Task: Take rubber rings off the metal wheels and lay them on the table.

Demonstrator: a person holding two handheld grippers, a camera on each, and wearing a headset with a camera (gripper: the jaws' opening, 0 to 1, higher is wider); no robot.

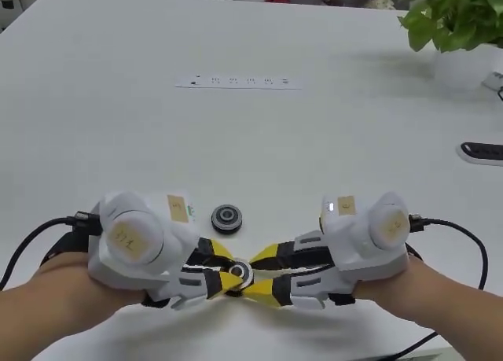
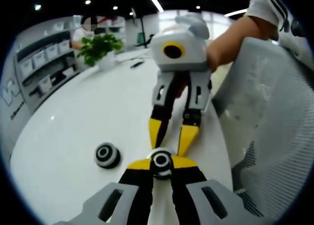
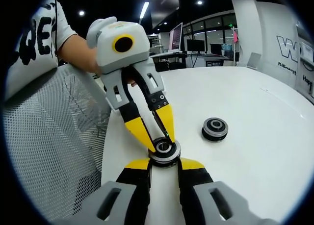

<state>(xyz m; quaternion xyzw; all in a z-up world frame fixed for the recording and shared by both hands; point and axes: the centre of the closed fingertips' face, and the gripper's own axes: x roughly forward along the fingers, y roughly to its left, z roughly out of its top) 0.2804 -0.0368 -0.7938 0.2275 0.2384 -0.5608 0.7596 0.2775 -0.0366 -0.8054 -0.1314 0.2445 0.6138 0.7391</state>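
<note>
- Close to the front edge of the counter, my left gripper and right gripper meet nose to nose around one metal wheel.
- My left jaws pinch this wheel between their yellow tips. My right jaws close on it from the opposite side.
- A second wheel lies flat on the counter just beyond the grippers. It is untouched, and its dark rubber ring appears to be in place.
- Progress, as I judge it, is early. No ring has been laid on the counter yet, so both wheels remain to be stripped.
- Hard to tell: whether either pair of tips grips the ring itself or the metal, because the tips overlap the wheel.
- Farther back lies a white power strip. A potted plant is cut off by the frame's corner.
</note>
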